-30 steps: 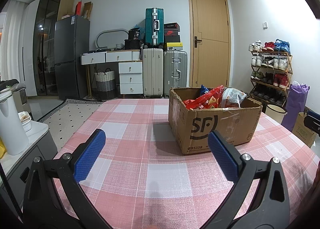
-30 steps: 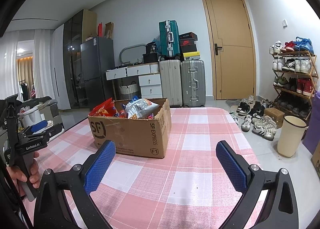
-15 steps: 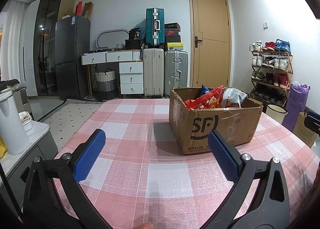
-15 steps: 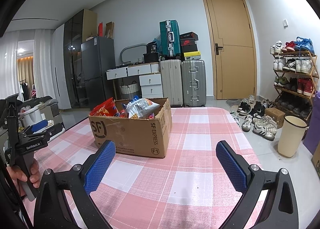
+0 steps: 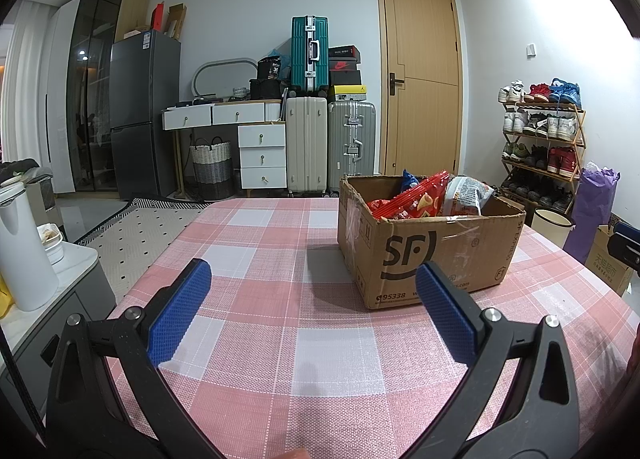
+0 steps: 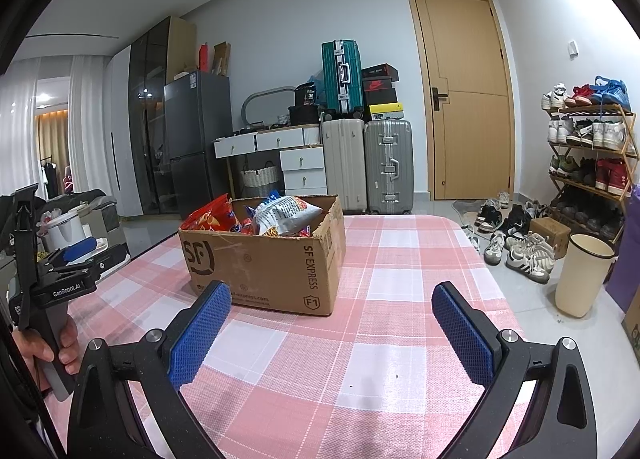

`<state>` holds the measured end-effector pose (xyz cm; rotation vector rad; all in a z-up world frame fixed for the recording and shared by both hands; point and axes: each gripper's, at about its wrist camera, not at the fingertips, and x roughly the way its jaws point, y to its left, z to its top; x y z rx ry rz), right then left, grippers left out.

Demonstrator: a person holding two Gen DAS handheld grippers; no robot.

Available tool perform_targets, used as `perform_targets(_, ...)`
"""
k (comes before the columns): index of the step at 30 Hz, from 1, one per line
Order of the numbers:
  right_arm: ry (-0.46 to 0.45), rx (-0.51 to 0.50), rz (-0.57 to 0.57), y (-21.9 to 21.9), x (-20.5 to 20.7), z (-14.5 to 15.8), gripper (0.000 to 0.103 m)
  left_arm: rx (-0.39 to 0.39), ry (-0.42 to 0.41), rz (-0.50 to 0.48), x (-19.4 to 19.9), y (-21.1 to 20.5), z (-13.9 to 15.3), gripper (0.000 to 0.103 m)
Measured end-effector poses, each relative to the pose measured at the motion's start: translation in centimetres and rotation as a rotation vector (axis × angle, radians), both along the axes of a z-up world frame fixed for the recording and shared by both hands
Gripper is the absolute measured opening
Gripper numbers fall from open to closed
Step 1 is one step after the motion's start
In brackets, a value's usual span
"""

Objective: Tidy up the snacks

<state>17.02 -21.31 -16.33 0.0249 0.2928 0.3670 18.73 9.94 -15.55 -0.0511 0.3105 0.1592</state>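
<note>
Pretty much nothing new versus the shots from a second and half a second back: same framing, box (image 5: 428, 243) in the same spot on the desk (image 5: 280, 299), both sets of fingers just as wide. So no progress to read off the last second, more like a pause.

Snacks (image 6: 256, 217) all sitting in the box, bags poking up over the rim: red bag (image 5: 412, 201) and a pale grey one (image 5: 464, 191) most obvious. No loose packs anywhere on the checked cloth. Fits either a full box waiting to be sorted out, or a tidy-up already done with everything dropped in. Can't call it from this.

Left gripper (image 5: 312, 307): spread wide, nothing between the blue pads, box up and right of centre in that view, its near corner just behind the right pad. Well apart from the snacks.

Right gripper (image 6: 332, 323): also spread wide and holding nothing, box upper left of centre, beyond the left pad. Hard to say how deep the bags go inside the box, only the tops show.
</note>
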Motion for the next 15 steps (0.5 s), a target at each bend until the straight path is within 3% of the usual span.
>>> perform_targets(15,0.000,0.000,0.001,0.02,0.07,-0.03,0.102,-0.008,0.002,0.031,-0.40,0.37,0.39,0.102)
